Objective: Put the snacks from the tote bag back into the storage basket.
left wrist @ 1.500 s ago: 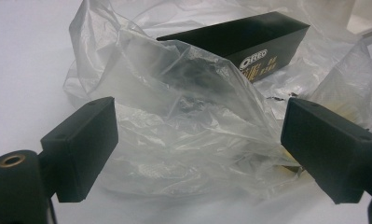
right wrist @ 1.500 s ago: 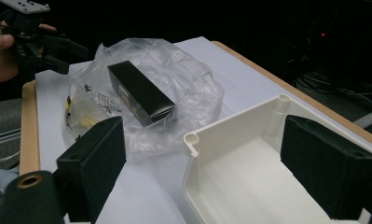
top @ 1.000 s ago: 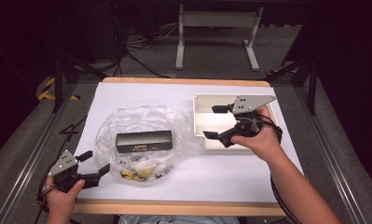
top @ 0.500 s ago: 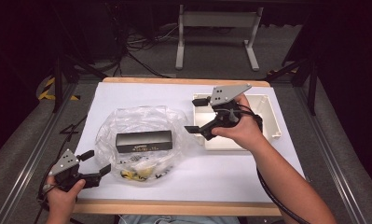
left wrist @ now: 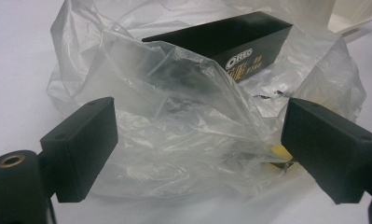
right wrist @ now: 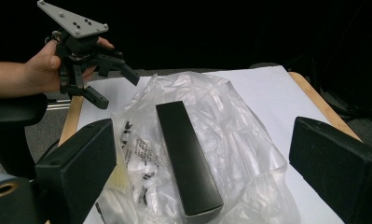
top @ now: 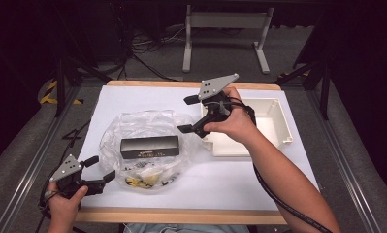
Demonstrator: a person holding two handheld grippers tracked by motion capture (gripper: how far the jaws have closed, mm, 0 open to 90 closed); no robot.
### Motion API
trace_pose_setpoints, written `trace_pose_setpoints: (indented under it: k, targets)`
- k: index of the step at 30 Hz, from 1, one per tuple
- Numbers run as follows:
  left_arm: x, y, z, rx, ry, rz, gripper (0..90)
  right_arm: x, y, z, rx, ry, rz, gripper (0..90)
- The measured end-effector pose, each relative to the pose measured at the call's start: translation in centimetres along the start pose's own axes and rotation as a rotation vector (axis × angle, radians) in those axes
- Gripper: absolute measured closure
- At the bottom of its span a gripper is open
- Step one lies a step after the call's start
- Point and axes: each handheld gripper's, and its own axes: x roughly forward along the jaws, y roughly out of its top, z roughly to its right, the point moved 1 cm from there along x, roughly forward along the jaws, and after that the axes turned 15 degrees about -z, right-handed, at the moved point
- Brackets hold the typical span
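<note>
**Two grippers around one plastic bag**

One clear bag [top: 147,145] lies on the white surface [top: 133,99], holding one black box [top: 150,146] and small loose parts. One white tray [top: 273,124] sits to its right. The left gripper [top: 100,168] rests at the bag's near-left edge, fingers open and empty. The right gripper [top: 188,114] hovers between bag and tray; its fingers have just been opening, nothing between them.

small items [top: 145,175] under crumpled plastic bag [top: 133,127] unclear, black box [right wrist: 188,163] label too small to read
</note>
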Motion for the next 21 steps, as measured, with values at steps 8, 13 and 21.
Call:
trace_pose_setpoints:
  k: [8,13,21]
  targets:
    - [0.0,0.0,-0.1,-0.003,0.001,0.002,11.6,1.7,0.8,0.5,-0.009,-0.031,-0.013,12.6]
    - [0.0,0.0,-0.1,-0.005,-0.002,0.004,11.6,3.0,1.3,1.2,-0.053,-0.010,0.006,16.3]
    - [0.0,0.0,-0.2,-0.006,-0.004,0.006,11.6,5.2,1.6,1.5,-0.080,-0.008,0.014,18.4]
